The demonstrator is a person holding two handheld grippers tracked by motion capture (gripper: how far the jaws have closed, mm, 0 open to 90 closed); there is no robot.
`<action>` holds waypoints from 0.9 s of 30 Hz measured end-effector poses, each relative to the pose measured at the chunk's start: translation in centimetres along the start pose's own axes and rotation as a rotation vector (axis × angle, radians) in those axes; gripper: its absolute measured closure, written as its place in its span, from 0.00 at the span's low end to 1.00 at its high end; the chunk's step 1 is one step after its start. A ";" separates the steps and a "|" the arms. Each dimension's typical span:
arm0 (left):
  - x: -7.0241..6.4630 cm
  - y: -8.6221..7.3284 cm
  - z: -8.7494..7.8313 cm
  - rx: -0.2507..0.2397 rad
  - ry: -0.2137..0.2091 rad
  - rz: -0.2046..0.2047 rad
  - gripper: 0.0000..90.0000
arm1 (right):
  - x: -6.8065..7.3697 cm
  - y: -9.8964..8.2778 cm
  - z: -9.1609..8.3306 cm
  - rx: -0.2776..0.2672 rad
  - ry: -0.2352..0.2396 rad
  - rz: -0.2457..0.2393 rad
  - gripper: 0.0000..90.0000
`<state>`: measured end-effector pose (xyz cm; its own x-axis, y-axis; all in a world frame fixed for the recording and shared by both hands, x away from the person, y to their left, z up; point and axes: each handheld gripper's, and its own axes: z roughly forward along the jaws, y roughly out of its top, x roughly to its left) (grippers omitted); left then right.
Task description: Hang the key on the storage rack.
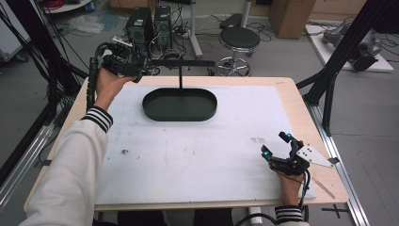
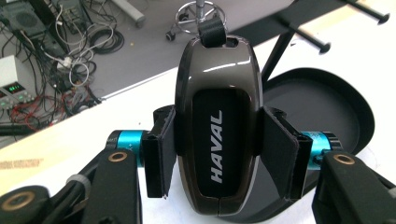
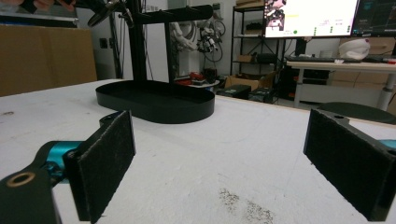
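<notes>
The left gripper (image 2: 217, 154) is clamping a glossy dark car key fob (image 2: 217, 126) between its two black pads, one pad pressing on each long side of the fob. The fob is standing upright along the jaws (its silver HAVAL lettering running lengthwise), with a black strap loop (image 2: 212, 29) sticking out at its far end. In the high view this left gripper (image 1: 123, 63) is hovering off the table's (image 1: 291, 101) far left corner, near the end of the crossbar of the black key stand (image 1: 181, 66), whose oval tray base (image 1: 179, 104) is sitting on the white mat (image 1: 188, 155). The right gripper (image 1: 274, 144) is resting at the near right of the mat, well apart from the stand, its jaws spread wide and gripping nothing.
</notes>
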<state>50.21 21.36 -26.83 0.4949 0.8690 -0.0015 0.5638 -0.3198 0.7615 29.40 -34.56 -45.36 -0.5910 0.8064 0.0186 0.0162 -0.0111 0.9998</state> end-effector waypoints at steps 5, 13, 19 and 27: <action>0.4 -1.9 0.6 0.031 0.001 -0.005 0.54 | 0.0 0.0 0.0 -0.001 0.001 -0.001 0.09; 0.4 -3.5 2.4 0.084 0.026 0.005 0.54 | 0.0 0.0 0.0 0.003 0.001 -0.001 0.09; 0.2 -4.0 3.8 0.101 0.032 0.011 0.54 | 0.0 0.0 0.0 0.004 -0.001 0.003 0.09; 0.5 -5.0 4.0 0.044 0.012 0.024 0.54 | 0.0 0.0 0.0 0.002 0.001 0.001 0.09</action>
<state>50.33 21.89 -33.27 0.5007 0.8653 0.0239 0.5807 -0.3563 0.7320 29.37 -34.55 -45.35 -0.5918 0.8058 0.0199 0.0182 -0.0113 0.9998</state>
